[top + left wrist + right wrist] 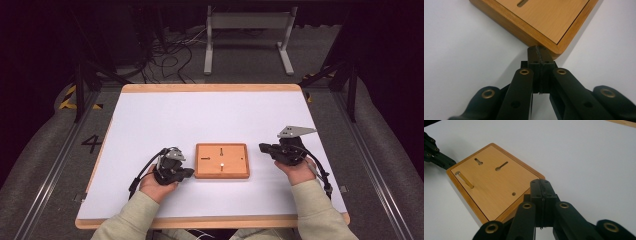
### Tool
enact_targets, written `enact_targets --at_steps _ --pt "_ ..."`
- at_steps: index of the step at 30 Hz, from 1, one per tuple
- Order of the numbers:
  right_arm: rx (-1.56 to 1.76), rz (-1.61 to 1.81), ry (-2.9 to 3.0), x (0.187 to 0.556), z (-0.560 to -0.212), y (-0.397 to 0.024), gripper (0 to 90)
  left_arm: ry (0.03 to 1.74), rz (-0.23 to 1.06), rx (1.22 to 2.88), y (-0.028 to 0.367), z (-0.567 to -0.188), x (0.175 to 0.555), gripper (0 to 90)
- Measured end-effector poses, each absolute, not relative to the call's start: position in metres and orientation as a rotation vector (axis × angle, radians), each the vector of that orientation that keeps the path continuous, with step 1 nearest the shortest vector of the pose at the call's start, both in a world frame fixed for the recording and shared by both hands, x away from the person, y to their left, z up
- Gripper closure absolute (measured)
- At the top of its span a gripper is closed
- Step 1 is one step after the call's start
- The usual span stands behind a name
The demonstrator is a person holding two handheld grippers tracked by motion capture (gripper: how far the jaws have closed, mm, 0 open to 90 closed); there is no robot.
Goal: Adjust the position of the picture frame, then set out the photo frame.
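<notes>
A flat wooden board (222, 160) with several keyhole slots and a small hole lies near the middle front of the white table. My left gripper (189, 172) is shut and empty, its tips touching the board's near left corner (554, 48). In the left gripper view the left gripper (540, 50) has its jaws pressed together. My right gripper (262, 147) is shut and empty, just right of the board. In the right gripper view the right gripper (541, 183) hovers by the board (491, 182), and the left gripper's tip (439, 157) shows at the board's far corner.
The white tabletop (210, 115) has a wooden rim (210, 88). Beyond the far edge lie cables (170, 55) and a grey metal stand (247, 35) on the floor. The person's sleeves (310, 210) enter from the bottom.
</notes>
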State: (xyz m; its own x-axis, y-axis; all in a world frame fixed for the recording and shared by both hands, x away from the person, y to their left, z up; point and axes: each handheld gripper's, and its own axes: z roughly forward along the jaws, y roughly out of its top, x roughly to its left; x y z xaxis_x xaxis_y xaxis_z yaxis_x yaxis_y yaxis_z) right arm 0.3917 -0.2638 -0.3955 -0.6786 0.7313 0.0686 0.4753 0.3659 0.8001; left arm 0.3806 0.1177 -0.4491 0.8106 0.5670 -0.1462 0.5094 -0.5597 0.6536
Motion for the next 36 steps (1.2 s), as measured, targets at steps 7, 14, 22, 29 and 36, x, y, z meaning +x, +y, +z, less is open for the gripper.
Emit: enact_targets --at_steps 7,14,22,29,36 --pt "1.045 1.236 2.288 0.387 -0.392 -0.275 85.1 0.792 0.233 2.139 0.127 -0.424 0.373 63.6" --pt "1.083 1.249 2.221 0.379 -0.386 -0.293 83.4 0.738 0.278 2.055 0.123 -0.414 0.371 56.7" --pt "1.073 1.263 2.189 0.373 -0.383 -0.302 82.8 0.691 0.349 1.919 0.121 -0.407 0.367 54.4" --pt "1.073 1.275 2.163 0.369 -0.380 -0.306 81.7 0.610 0.286 1.903 0.109 -0.409 0.362 53.6" --pt "1.070 1.277 2.164 0.369 -0.380 -0.306 80.0 0.566 0.236 1.931 0.091 -0.413 0.362 53.8"
